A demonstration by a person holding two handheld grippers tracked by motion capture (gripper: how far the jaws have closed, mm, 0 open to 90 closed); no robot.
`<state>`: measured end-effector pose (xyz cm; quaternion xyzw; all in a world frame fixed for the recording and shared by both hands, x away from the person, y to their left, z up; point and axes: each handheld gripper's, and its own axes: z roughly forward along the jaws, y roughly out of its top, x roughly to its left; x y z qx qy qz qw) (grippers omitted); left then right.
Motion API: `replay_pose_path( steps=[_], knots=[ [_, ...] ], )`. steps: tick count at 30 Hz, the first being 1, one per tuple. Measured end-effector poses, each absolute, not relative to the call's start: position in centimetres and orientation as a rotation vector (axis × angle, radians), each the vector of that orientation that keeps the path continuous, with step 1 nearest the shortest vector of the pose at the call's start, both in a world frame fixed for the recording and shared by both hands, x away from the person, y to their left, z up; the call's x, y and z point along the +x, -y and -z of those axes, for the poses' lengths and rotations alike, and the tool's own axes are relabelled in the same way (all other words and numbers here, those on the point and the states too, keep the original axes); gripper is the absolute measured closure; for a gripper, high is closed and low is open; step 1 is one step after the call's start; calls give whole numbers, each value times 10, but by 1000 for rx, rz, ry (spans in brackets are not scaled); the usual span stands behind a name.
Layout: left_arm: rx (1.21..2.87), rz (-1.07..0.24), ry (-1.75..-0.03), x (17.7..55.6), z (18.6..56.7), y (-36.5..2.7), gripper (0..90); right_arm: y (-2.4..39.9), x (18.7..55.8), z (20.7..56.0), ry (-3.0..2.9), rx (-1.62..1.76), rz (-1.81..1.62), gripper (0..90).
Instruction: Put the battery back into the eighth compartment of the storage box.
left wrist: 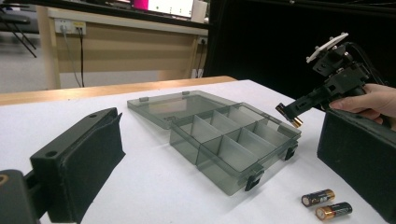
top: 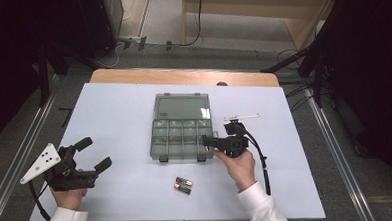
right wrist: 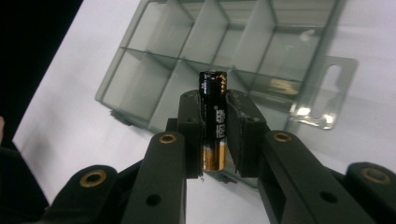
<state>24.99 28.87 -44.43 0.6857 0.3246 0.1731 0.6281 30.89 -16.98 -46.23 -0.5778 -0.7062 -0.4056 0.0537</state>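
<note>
Right gripper view shows the right hand-held gripper [right wrist: 214, 135] clamped on a battery [right wrist: 213, 126], held lengthwise between the pads with its black end sticking out past the fingertips and its copper end back toward the jaw roots. Ahead of and below that tip lies the open, smoke-grey compartment box [right wrist: 187, 60], its dividers plain beneath the battery.

From the high view, the same hand-held gripper [top: 211, 140] sits at the box's near right corner, just over the front-row cells, so the battery is close to its drop point but not yet inside a cell.

To do this step well, I judge the tip should be brought squarely over one cell, clear of the divider walls, then lowered until the battery nearly rests on the floor before the pads let go; a release from height could make it bounce or roll across a divider. Turning the battery parallel to the cell's long side should help it settle flat.

Two more batteries [top: 183, 184] lie on the desk [top: 114, 119] nearer the person than the gripper. The left hand-held gripper [top: 97, 154] rests well off to the side, jaws wide and empty.
</note>
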Motion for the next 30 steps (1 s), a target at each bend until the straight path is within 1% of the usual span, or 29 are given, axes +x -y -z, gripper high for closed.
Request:
replay_pose_path(
  steps=[4, 5, 6, 7, 9, 10, 11, 13, 14, 21, 30],
  knots=[
    [1566, -395, -748, 250, 444, -289, 0, 169, 311, 464, 2185, -1783, 1208, 776],
    [1563, -393, -750, 250, 444, -289, 0, 168, 312, 465, 2199, -1771, 1203, 730],
    [1563, -394, -750, 250, 444, -289, 0, 167, 312, 466, 2202, -1768, 1204, 559],
    [1563, -394, -752, 250, 444, -289, 0, 166, 312, 466, 2216, -1753, 1196, 445],
    [1557, -390, -757, 250, 444, -289, 0, 164, 312, 465, 2236, -1722, 1208, 266],
    [1554, -389, -758, 250, 445, -289, 0, 163, 311, 464, 2251, -1701, 1201, 144],
    [1550, -387, -760, 250, 445, -289, 0, 162, 311, 464, 2265, -1669, 1196, 88],
    [1551, -386, -757, 250, 444, -289, 0, 159, 308, 461, 2305, -1629, 1190, 12],
    [1549, -385, -757, 250, 444, -289, 0, 157, 306, 458, 2339, -1622, 1180, 0],
    [1552, -378, -756, 250, 445, -289, 0, 131, 290, 444, 2606, -1478, 1050, 0],
    [1553, -374, -754, 250, 445, -289, 0, 103, 274, 436, 2714, -1299, 950, 0]
  ],
)
